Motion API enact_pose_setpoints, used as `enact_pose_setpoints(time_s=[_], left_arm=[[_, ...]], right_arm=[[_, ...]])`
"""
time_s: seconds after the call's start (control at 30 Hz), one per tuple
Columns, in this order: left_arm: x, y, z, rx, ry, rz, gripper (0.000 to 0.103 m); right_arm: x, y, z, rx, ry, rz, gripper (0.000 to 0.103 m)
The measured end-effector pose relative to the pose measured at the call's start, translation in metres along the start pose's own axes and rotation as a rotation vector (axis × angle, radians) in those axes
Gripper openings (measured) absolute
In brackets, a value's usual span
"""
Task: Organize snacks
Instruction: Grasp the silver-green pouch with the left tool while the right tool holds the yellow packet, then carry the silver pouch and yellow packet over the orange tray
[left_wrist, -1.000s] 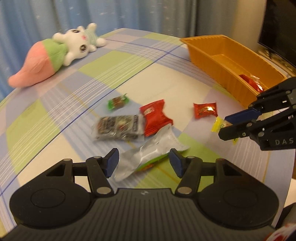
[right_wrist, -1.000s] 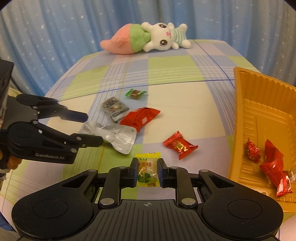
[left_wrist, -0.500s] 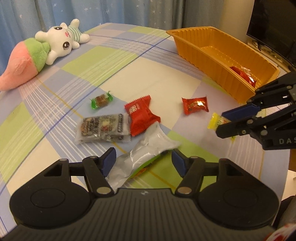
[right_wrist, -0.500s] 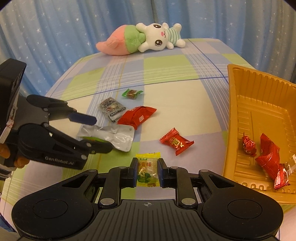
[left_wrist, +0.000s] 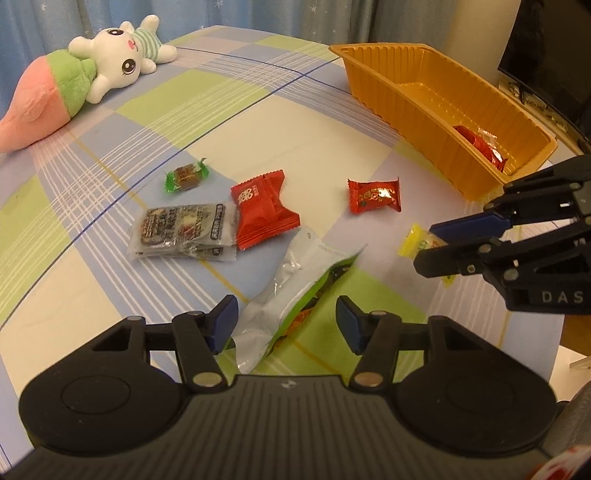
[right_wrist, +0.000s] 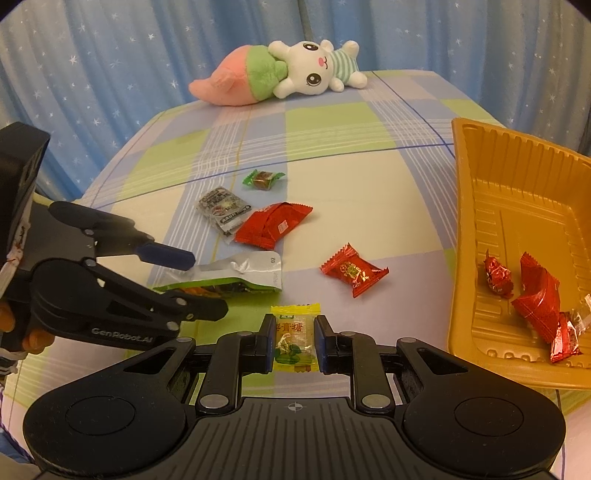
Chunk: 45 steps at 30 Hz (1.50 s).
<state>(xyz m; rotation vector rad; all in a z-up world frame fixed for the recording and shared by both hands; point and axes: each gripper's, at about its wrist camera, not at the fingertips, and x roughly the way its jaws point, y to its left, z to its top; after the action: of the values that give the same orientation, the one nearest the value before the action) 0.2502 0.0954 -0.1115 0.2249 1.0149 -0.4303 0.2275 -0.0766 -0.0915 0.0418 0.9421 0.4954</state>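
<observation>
The right gripper (right_wrist: 295, 338) pinched a yellow candy (right_wrist: 295, 338) between its fingers (right_wrist: 269, 341), which were pressed onto the wrapper from both sides, low at 6 o'clock in the right wrist view. In the left wrist view that candy (left_wrist: 419, 242) showed at 3 o'clock, gripped by the right gripper (left_wrist: 430, 245).

The left gripper (left_wrist: 282, 323) had its fingers (left_wrist: 225, 319) spread and closing around a silver pouch (left_wrist: 291, 288) with a green face. The left pad looked just beside the pouch's edge; the right one stood apart from it. From the right wrist view the pouch (right_wrist: 236, 275) lay at 9 o'clock, between the left gripper's fingers (right_wrist: 166, 254).

On the checked bench (left_wrist: 314, 147), at 11 o'clock from the pouch, a grey packet (left_wrist: 183, 230) lay touching a red pack (left_wrist: 262, 208). A green-wrapped candy (left_wrist: 186, 177) sat just beyond them, and a small red candy (left_wrist: 375, 195) lay apart at 1 o'clock.

The orange tray (left_wrist: 391, 88) stood at 2 o'clock in the left wrist view, and held red snacks (left_wrist: 480, 147) at its near end. In the right wrist view the tray (right_wrist: 480, 206) filled the 3 o'clock side, with the red snacks (right_wrist: 535, 295) in it. A plush rabbit (right_wrist: 284, 72) lay at the far edge by the blue curtain (right_wrist: 110, 74).
</observation>
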Motion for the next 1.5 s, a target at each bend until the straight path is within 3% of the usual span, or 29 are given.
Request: enact_pose_setpoints(time_s=[0.17,0.27,0.4,0.53,0.87,0.93,1.2,1.5], left_arm=[[0.005,-0.005,0.007,0.054,0.003,0.012,0.052],[0.01,-0.008,0.007,0.059,0.02,0.01,0.042],[0.007,-0.009,0.001,0.026,0.015,0.007,0.035],[0.001,-0.003,-0.005,-0.083,0.031,-0.014,0.026],[-0.006,0.002,-0.013,-0.24,0.022,-0.016,0.028],[-0.004,0.001,-0.009,-0.243,0.02,0.004,0.034],[0.007,-0.005,0.0,-0.215,0.03,0.038,0.035],[0.006,-0.006,-0.001,-0.224,0.027,0.044,0.026]], right_arm=[[-0.002,-0.001,-0.002,0.012,0.002,-0.004,0.022],[-0.003,-0.002,-0.004,0.02,0.005,-0.005,0.022],[-0.005,-0.003,-0.008,0.027,0.006,-0.007,0.022],[-0.005,-0.004,-0.01,0.034,0.01,-0.002,0.022],[-0.003,-0.002,-0.011,0.02,0.014,0.01,0.022],[-0.004,-0.002,-0.011,0.021,0.014,0.01,0.022],[-0.011,-0.005,-0.014,0.038,0.004,-0.002,0.022],[-0.016,-0.006,-0.013,0.036,-0.005,0.005,0.022]])
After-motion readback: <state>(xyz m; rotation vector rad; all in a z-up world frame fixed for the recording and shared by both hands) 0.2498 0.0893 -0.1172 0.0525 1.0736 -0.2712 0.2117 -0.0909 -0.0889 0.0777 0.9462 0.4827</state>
